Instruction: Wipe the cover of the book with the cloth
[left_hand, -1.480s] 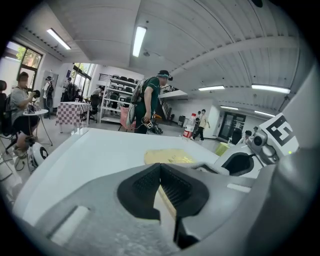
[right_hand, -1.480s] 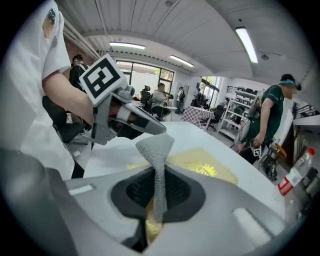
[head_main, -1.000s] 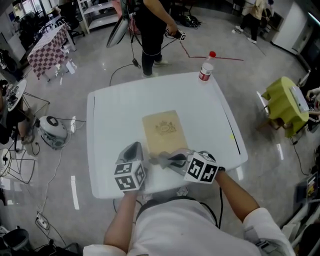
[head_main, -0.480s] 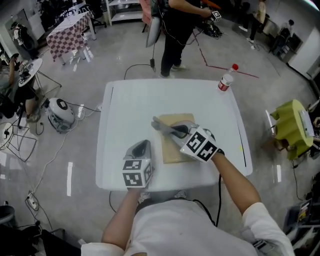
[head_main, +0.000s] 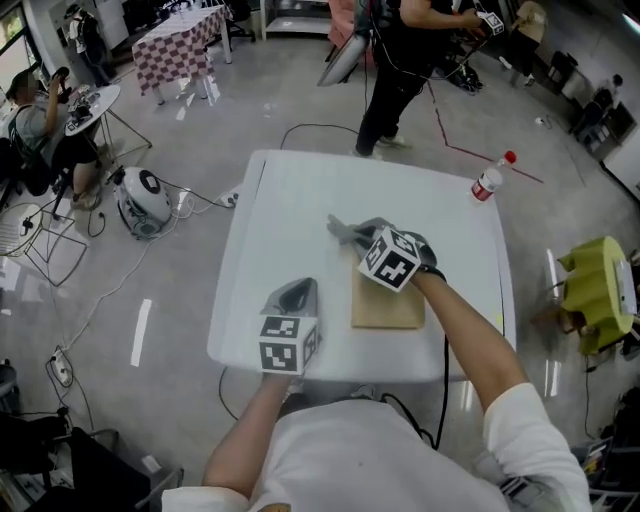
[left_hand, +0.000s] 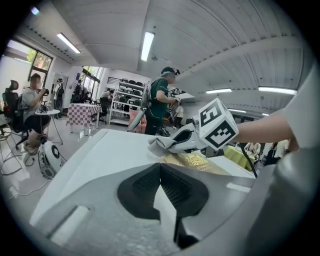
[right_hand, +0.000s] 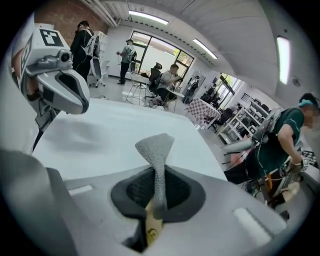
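A red-capped bottle stands near the upper right corner of the white table; what it holds is too small to tell. The tan book lies at the centre of the frame. The right gripper is clamped on the grey cloth at the book's upper end. The left gripper, lower left of the book and apart from it, has its jaws together on nothing.

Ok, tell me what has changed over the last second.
The right gripper, shut on the cloth, swept along the book from its near end to its far end, away from the person. Nothing was taken hold of or let go. The left gripper stayed shut and empty over the table's near left part, and the book seems to lie where it was.
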